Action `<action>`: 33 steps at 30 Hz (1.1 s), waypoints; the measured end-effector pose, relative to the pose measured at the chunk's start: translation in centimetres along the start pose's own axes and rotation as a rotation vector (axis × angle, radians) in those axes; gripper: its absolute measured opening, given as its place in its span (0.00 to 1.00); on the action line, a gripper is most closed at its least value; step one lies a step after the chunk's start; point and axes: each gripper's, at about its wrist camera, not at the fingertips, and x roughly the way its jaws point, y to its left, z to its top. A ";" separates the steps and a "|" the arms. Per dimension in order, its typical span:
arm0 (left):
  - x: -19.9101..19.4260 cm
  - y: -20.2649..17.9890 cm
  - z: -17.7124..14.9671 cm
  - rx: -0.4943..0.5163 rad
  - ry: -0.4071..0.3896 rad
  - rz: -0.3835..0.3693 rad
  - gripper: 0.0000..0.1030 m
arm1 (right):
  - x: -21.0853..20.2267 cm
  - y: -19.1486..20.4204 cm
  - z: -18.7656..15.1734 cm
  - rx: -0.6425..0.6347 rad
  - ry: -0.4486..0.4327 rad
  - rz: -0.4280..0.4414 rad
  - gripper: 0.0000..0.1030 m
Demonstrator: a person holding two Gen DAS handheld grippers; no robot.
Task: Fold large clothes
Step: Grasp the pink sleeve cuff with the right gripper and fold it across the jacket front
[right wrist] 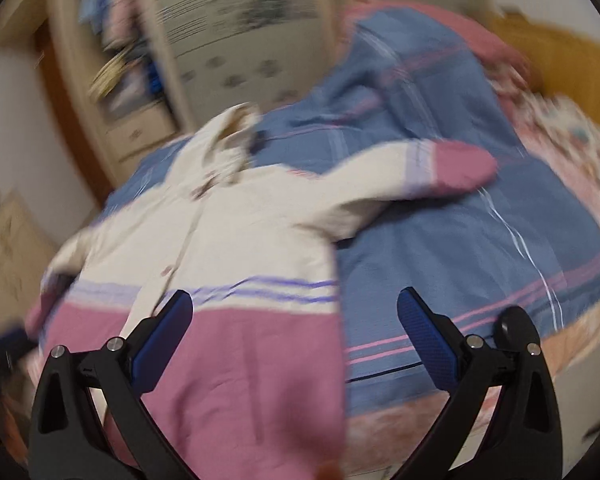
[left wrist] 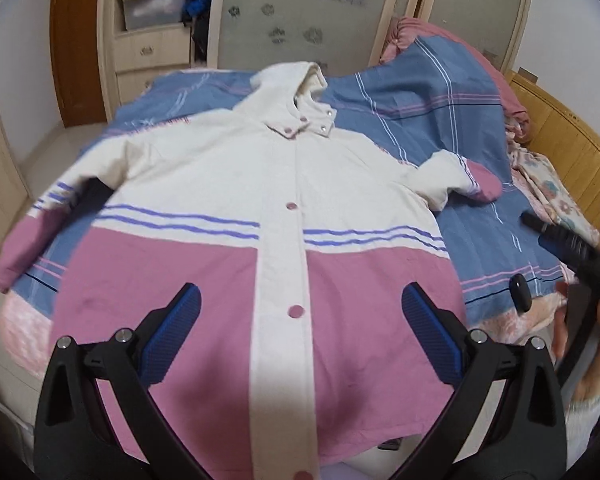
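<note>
Left gripper (left wrist: 300,312) gaping wide, empty, hovering over the hem; right gripper (right wrist: 294,326) likewise spread wide, empty, straddling the coat's side edge; coat (left wrist: 236,184) lying flat, front up, on the bed (left wrist: 480,224), long axis running away, hood (left wrist: 300,76) pointing far; bare quilt lying open beside it; hem cut off below; right-wrist view blurring detail.

Left tool (left wrist: 301,308): both blue-padded fingers (left wrist: 428,332) spread wide apart, nothing between them, pointing forward and slightly down. Right tool (right wrist: 294,320): fingers likewise spread wide, nothing gripped; its own view is motion-blurred. In the left wrist view, the right tool appears at the right edge as a dark blurred shape, apparently gripped by a hand (left wrist: 592,364) below it.
</note>
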 end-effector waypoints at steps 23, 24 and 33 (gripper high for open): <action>5.7 0.4 -0.4 -0.162 0.099 -0.102 0.93 | 12.9 -18.7 12.5 0.485 -0.074 0.158 0.06; 6.1 0.4 -0.4 -0.157 0.106 -0.091 0.93 | 10.3 -18.1 12.0 0.442 -0.122 0.165 0.06; 8.4 -0.4 -1.5 -0.142 0.172 -0.106 0.94 | 7.4 -22.7 5.8 0.553 0.114 -0.021 0.50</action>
